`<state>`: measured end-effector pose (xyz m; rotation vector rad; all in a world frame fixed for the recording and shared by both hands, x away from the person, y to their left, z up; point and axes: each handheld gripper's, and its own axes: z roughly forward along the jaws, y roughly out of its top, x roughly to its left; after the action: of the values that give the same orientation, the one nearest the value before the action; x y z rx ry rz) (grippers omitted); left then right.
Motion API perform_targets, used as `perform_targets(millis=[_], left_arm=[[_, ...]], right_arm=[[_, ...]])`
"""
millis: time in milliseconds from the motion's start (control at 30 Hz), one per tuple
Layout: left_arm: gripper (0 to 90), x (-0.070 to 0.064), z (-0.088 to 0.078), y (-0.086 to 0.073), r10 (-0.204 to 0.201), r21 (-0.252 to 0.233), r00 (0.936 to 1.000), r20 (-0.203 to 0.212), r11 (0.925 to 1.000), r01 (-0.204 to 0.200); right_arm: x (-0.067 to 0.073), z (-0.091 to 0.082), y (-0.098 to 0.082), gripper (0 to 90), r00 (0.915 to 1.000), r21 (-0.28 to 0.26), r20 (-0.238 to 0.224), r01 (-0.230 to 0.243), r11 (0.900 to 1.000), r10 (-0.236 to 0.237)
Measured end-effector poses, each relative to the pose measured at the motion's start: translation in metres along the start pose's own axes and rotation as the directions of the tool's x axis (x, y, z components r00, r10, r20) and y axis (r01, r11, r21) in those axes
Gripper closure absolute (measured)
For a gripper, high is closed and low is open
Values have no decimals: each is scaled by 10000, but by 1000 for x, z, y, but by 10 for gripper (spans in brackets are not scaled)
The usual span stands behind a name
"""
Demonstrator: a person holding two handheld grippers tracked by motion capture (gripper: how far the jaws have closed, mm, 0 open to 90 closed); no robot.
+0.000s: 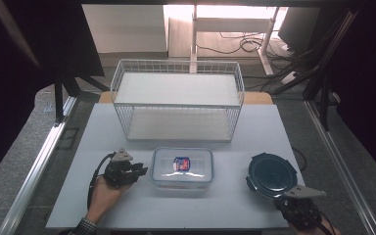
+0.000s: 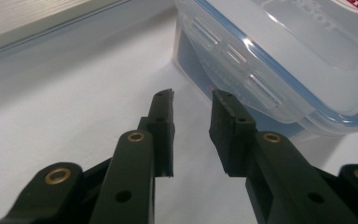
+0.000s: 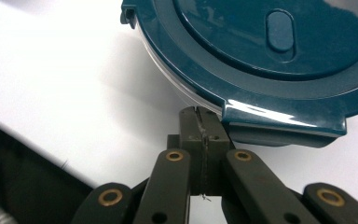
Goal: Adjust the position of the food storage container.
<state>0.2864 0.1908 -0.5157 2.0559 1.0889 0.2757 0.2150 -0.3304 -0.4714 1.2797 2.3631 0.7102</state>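
Observation:
A clear rectangular container (image 1: 182, 167) with a blue-edged lid and a red and blue label sits at the middle of the white table (image 1: 127, 205). My left gripper (image 1: 141, 171) lies just left of it, pointing at its side. In the left gripper view the gripper (image 2: 193, 95) is open with nothing in the gap, and the container's side latch (image 2: 242, 70) is just ahead to the right. A round container with a dark teal lid (image 1: 271, 175) stands at the right. My right gripper (image 1: 283, 198) is at its near edge. It (image 3: 199, 112) is shut, its tips just below the lid's latch tab (image 3: 284, 123).
A white wire basket (image 1: 177, 100) with two shelves stands at the back middle of the table. Metal rails (image 1: 39, 161) run along both sides of the table. Bare table surface lies between the two containers and along the front edge.

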Motion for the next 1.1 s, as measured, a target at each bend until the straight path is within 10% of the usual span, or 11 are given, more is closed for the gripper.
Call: perform_targets(millis=[400,567,600,733,967,1100], left_arm=[[704,8,-2,-3,-303,40,9994,165,9995,303],[722,12,5,4,-367,-11,9991,206,9993,367],[728,12,7,6,-386,-30,9989,250,9992,387],[737,13,21,15,-366,8,9990,241,9993,366],[784,10,24,17,-523,113,9971,544,9986,517],[869,1,21,16,-674,204,9963,529,9976,664]], right_arm=[[-29,44,53,893,9993,-66,363,-46,10000,48],[8,53,59,892,9959,-311,-779,435,9986,-458],[31,65,72,891,9882,-306,-1038,1099,9935,-1125],[62,91,110,891,9793,-769,-1437,1324,9882,-1424],[76,123,141,891,9880,-740,-1048,1058,9916,-1132],[72,118,135,892,9825,-833,-1711,595,9947,-731]])
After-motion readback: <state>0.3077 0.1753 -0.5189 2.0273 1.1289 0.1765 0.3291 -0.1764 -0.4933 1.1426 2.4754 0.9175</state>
